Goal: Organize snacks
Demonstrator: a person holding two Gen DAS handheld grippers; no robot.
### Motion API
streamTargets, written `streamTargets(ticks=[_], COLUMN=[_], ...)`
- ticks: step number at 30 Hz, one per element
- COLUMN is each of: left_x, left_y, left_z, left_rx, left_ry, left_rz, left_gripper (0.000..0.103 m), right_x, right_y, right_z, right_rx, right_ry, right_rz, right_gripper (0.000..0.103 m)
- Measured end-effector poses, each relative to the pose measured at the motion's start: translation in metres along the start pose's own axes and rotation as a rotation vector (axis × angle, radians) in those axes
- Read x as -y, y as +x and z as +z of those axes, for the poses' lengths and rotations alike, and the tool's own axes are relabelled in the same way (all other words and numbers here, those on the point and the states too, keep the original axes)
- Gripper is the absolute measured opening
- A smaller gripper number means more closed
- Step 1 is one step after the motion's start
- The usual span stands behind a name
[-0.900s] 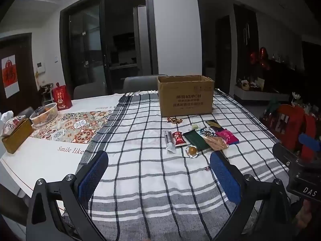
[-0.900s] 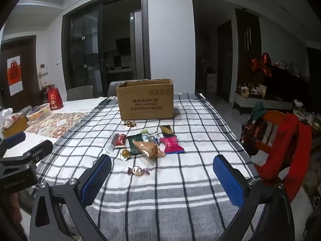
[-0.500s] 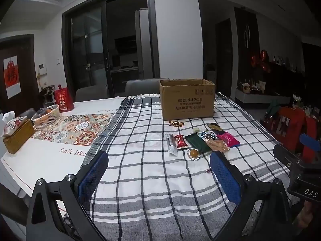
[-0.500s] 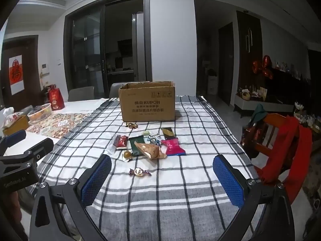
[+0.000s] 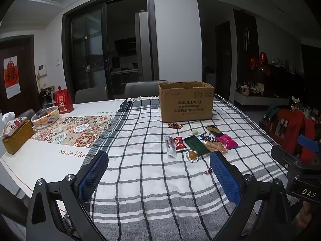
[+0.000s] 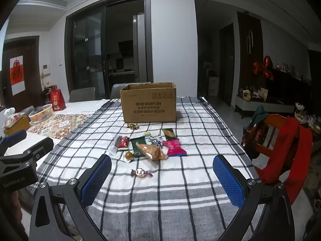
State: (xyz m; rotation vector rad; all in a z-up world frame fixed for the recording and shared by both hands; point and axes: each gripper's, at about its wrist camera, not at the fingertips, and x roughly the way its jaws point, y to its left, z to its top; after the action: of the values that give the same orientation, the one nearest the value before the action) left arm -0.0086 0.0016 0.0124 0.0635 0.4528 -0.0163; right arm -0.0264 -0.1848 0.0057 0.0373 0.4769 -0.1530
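Both tongs stand spread wide with nothing between their blue pads: the left gripper (image 5: 158,175) and the right gripper (image 6: 162,177) hover side by side over the near end of the checked cloth (image 6: 180,204), each tilted somewhat downward. From the right wrist view, 1 foil-wrapped candy (image 6: 141,173) lies alone on the cloth just beyond the gripper's fingertips, apart from the rest. Farther out sits the snack cluster: 1 tan triangular packet (image 6: 152,150) overlapping 1 dark green packet (image 6: 138,143), 1 pink packet (image 6: 174,147) to its right, 1 red packet (image 6: 124,142) and 1 clear stick wrapper (image 6: 115,144) to its left, 1 round orange sweet (image 6: 128,156) in front, 1 dark packet (image 6: 168,134) behind, and several small foil candies (image 6: 155,140) whose count I cannot tell. A small clump of gold candies (image 6: 132,126) lies near the foot of the 1 open cardboard box (image 6: 148,102), which stands upright past the cluster. From the left wrist view, the cluster (image 5: 200,144) lies ahead and toward the right finger. To the left, on the bare table (image 5: 40,156), are 1 white basket (image 5: 45,118), 1 tissue box (image 5: 17,138) and 1 red gift bag (image 5: 63,101). At the right, 1 wooden chair (image 6: 272,138) carries a red garment (image 6: 284,150).
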Motion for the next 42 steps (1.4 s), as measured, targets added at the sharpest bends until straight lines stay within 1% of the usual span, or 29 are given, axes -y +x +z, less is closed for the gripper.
streamTargets(ticks=[10, 42], left_x=[0.0021, 0.0033], left_y=[-0.0022, -0.0035], left_z=[0.0050, 0.0036], left_rx=[0.008, 0.019], left_ry=[0.004, 0.002], left_rz=[-0.005, -0.008], left_gripper=[0.103, 0.103], right_x=[0.0003, -0.0027], right_y=[-0.0003, 0.0005], right_z=[-0.0002, 0.0001], right_rx=[0.002, 0.001], right_ry=[0.001, 0.000], right_rz=[0.005, 0.008], right_gripper=[0.102, 0.102])
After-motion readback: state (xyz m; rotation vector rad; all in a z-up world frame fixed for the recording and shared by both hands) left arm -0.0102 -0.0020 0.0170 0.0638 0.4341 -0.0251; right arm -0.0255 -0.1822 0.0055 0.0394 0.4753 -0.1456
